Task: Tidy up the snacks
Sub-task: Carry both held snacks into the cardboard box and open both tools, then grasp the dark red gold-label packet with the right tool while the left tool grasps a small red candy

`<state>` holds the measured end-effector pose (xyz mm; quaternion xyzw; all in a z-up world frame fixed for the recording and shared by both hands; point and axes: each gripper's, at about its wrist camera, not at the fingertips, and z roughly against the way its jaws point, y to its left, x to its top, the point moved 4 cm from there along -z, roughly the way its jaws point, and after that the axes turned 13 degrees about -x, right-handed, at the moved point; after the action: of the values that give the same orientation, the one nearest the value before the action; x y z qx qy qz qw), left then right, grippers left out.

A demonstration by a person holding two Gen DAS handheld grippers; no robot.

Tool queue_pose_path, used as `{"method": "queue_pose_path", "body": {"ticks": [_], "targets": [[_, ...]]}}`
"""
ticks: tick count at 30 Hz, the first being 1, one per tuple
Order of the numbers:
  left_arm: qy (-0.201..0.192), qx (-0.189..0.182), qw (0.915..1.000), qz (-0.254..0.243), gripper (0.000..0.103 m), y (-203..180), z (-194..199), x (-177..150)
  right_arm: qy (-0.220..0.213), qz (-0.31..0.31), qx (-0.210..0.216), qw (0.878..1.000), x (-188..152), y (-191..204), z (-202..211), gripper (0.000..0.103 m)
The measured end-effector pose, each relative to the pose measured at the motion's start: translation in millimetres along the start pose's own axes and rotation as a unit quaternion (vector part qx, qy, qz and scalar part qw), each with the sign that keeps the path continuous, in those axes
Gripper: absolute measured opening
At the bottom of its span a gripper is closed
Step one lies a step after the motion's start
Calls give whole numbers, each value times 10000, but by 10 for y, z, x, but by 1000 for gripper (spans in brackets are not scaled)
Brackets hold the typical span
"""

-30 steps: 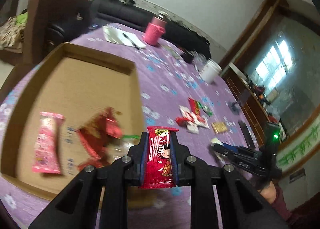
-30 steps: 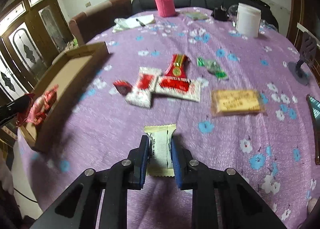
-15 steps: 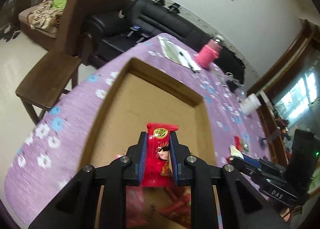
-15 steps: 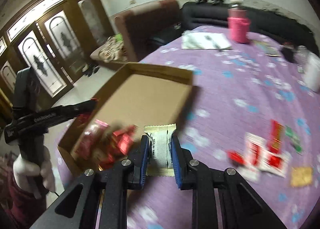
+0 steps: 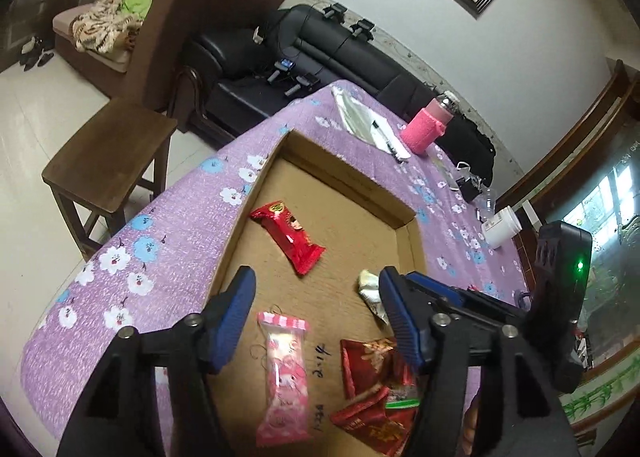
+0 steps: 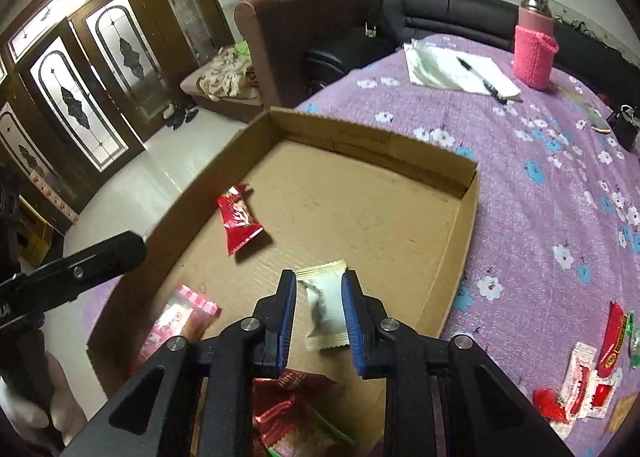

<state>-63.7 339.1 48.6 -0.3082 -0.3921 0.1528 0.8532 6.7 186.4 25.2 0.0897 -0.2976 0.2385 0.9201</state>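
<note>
Snacks lay partly in the cardboard box (image 5: 352, 177) and partly loose on the purple flowered tablecloth (image 6: 540, 217). Inside the box: a red wrapped snack (image 5: 288, 235) flat on the floor near the left wall, apart from the others; a pink wrapped snack (image 5: 284, 373) toward the near end; a cluster of dark red packets (image 5: 372, 389) beside it, with a green-and-red wrapper among them.

Left gripper (image 5: 316, 313) stood over the near part of the box, jaws spread wide, nothing between them. The red wrapped snack sat beyond its fingertips, not touching.

Right gripper (image 6: 320, 313) was also over the box, near its right wall. A white wrapped snack (image 6: 326, 309) showed between the blue pads, tilted, its image smeared. Gaps were visible on both sides of the packet, so the jaws were parted and did not appear to be clamping it. Could not tell whether the packet touched the box floor.

From the right wrist view, several snacks were on the cloth well to the right of the box: red-and-white packets (image 6: 580, 381), a long red packet (image 6: 614, 337), a green wrapper at the frame edge.

Also on the table, far side: pink-sleeved bottle (image 6: 534, 53), papers with a pen (image 6: 456, 69), white cup (image 5: 500, 227).
</note>
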Motion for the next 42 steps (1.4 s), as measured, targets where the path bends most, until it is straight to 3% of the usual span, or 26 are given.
{"method": "queue_pose_path", "body": {"ticks": [5,10,14,16,18,21,25,30,36,42], "targets": [[-101,-156,9996,-201,70,-315,78,-54,-439,-385,-26,9983,-31,-331,390,52],[-109,-231,9976,-639,73,-740,46,-167,-871,-729,-376,9928,-189,-848,790,56],[-158,-114,9952,-964,91,-1046,-9,-240,-1237,-1005,-845,9836,-421,-1322,1135,69],[-144,-247,9951,-947,95,-1156,-49,-272,-1317,-1167,-1039,9789,-519,-1565,1258,72],[15,-528,9947,-879,95,-1245,-132,-338,-1336,-1442,-1223,9728,-687,-1905,1395,73],[381,-610,9927,-964,95,-1372,-363,-471,-1206,-1796,-1454,9654,-927,-2353,1482,73],[708,-675,9887,-1138,95,-1563,-604,-665,-907,-2223,-1415,9604,-1213,-2748,1438,73],[969,-644,9834,-1390,95,-1726,-754,-859,-666,-2474,-1096,9604,-1318,-2888,1239,73],[1079,-454,9812,-1535,95,-1746,-813,-1003,-468,-2448,-751,9655,-1132,-2780,875,73],[1092,-403,9789,-1682,95,-1809,-833,-1047,-129,-2170,-920,9718,-797,-2590,403,72]]}}
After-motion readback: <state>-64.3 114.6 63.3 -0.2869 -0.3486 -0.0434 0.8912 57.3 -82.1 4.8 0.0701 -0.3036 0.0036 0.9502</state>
